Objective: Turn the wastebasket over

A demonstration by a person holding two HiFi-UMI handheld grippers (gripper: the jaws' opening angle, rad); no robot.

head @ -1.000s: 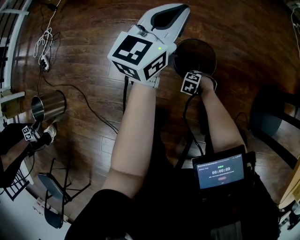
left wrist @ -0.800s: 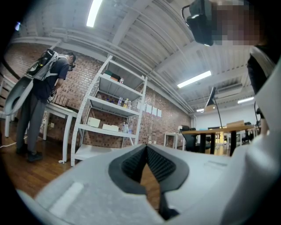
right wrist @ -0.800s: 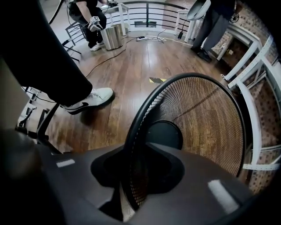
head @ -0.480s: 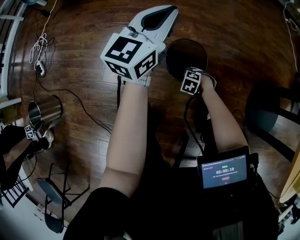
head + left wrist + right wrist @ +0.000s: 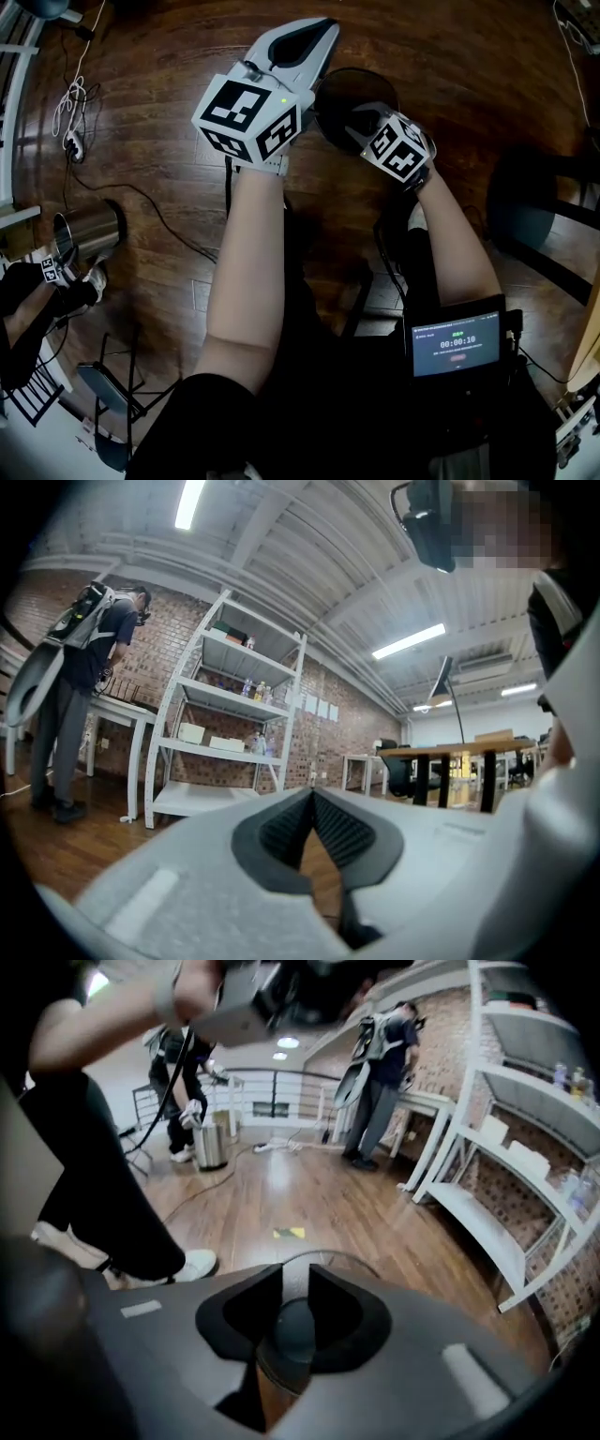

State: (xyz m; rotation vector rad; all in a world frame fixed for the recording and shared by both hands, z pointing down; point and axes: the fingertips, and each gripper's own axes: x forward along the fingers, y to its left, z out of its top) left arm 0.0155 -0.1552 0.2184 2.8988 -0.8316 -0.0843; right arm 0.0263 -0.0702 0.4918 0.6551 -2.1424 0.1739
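Observation:
The dark round wastebasket [image 5: 364, 82] stands on the wooden floor in front of me, seen from above in the head view. My right gripper [image 5: 349, 118] hangs over it, pointing steeply down, raised off it. Its jaws are apart and closing, with nothing pressed between the pads. In the right gripper view the wastebasket's rim [image 5: 326, 1252] shows below, past the right gripper's [image 5: 289, 1283] tips. My left gripper [image 5: 314, 28] is held level beside the basket on its left. In the left gripper view, the left gripper [image 5: 311, 799] has its pads meeting at the tips, holding nothing.
A metal bin [image 5: 86, 228] stands at the left by another person's gripper [image 5: 54, 270]. Cables [image 5: 70, 111] trail across the floor. A dark chair [image 5: 536, 217] is at the right. A small screen [image 5: 457, 343] sits at my waist. White shelving [image 5: 525, 1194] lines the brick wall.
My right gripper has lifted up off the wastebasket, and its marker cube now looms larger. The left gripper has drifted a little to the left.

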